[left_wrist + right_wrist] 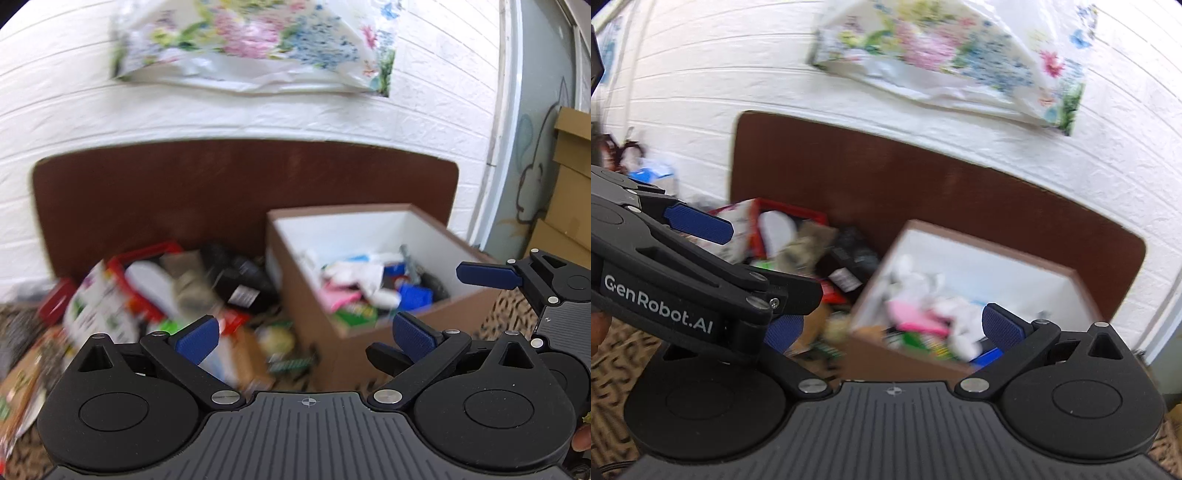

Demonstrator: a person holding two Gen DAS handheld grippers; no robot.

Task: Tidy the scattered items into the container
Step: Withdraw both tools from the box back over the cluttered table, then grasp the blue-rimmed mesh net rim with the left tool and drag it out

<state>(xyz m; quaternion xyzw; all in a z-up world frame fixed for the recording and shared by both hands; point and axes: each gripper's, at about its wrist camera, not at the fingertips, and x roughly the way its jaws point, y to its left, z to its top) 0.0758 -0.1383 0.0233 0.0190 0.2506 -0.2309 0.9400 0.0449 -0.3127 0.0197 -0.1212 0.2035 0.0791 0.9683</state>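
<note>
Both grippers are empty and hang above the bed, short of the mess. Left gripper (pixel 308 338): fingers spread wide, nothing between them. Right gripper (pixel 894 328): also spread, nothing pinched; its left finger is half hidden behind the left gripper's body, which crosses in front of it in the right wrist view.

The box (pixel 306 295) sits on the patterned cover against the brown headboard (pixel 184 192), already part full of small packets. The loose pile (pixel 177 291) lies just beside it on the left: a red basket (pixel 138 258), a white printed pouch (pixel 98 314), a black packet (pixel 242 280), and a brown carton (pixel 243 354) nearest the left gripper. Both views are motion-blurred, so the smaller items can't be told apart with confidence.

Risks from here:
- The two grippers are close together and overlapping. If both go for the pile at once they likely clash or block each other's camera.
- The pile is stacked and tangled. Pulling one item probably drags or topples its neighbours, maybe off the bed.
- The soft cover gives under load, so a push on the box wall could tip it.
- The box is filling up; a careless drop may bounce off what's inside or land on the rim.
- A grab made while the view is this smeared will likely miss or pinch two items.
</note>
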